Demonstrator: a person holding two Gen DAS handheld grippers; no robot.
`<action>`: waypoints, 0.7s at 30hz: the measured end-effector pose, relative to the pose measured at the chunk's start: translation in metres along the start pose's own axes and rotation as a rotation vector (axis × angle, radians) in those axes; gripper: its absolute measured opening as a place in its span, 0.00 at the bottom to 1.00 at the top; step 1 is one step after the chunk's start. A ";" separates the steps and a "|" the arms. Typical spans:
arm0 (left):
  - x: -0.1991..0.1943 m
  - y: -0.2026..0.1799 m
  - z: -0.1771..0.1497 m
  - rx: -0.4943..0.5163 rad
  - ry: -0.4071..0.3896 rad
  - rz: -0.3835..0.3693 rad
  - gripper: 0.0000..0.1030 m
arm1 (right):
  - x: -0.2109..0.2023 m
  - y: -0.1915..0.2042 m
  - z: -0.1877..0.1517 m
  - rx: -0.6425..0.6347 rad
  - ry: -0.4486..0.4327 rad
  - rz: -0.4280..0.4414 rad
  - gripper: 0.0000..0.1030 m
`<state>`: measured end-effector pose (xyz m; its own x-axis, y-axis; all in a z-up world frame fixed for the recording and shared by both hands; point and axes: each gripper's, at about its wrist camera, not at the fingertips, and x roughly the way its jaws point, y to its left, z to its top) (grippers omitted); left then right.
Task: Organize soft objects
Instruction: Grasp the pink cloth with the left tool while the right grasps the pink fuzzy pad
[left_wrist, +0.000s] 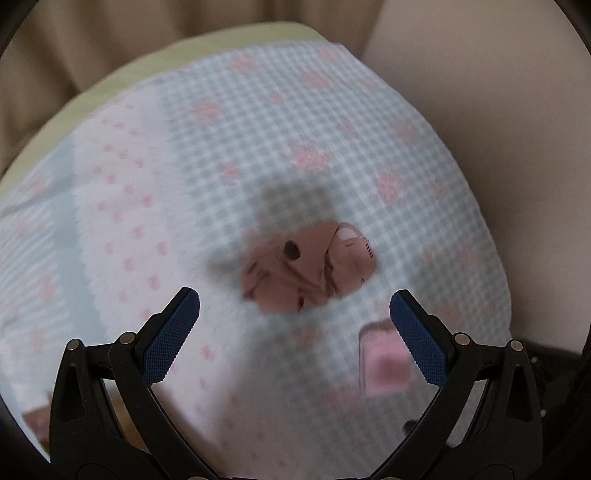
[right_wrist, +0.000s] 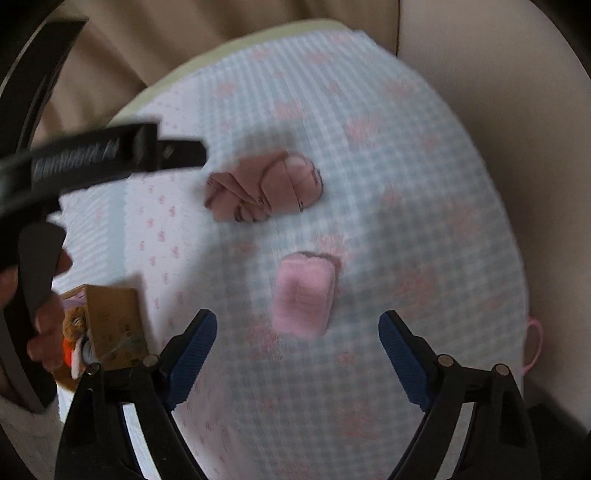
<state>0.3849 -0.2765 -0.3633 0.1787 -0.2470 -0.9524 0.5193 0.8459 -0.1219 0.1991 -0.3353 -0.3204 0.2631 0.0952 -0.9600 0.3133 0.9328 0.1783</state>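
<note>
Soft objects lie unsorted on the checked cover (right_wrist: 406, 184): the crumpled brown sock (right_wrist: 264, 192) near its middle, the pink folded cloth (right_wrist: 303, 293) just beside it, both untouched, with the left gripper (left_wrist: 294, 308) and right gripper (right_wrist: 297, 332) empty, jaws wide.

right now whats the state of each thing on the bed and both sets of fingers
brown cloth: crumpled, lying on the bedspread, untouched
pink cloth: folded into a neat block, lying flat, apart from the brown cloth
bedspread: spread flat
box: at the bedspread's edge, toys beside it
left gripper: fingers open, empty, above the brown cloth
right gripper: fingers open, empty, above the pink cloth
</note>
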 end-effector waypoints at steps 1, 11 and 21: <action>0.012 -0.001 0.003 0.018 0.013 -0.005 1.00 | 0.006 -0.001 0.001 0.006 0.007 0.000 0.77; 0.097 -0.013 0.010 0.127 0.073 -0.030 0.95 | 0.073 -0.005 0.006 0.015 0.058 -0.060 0.68; 0.098 -0.020 0.000 0.158 0.056 -0.079 0.37 | 0.087 -0.004 -0.001 -0.009 0.064 -0.112 0.41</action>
<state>0.3914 -0.3177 -0.4542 0.0871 -0.2793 -0.9562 0.6557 0.7387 -0.1561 0.2198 -0.3301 -0.4046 0.1676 0.0119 -0.9858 0.3295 0.9418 0.0674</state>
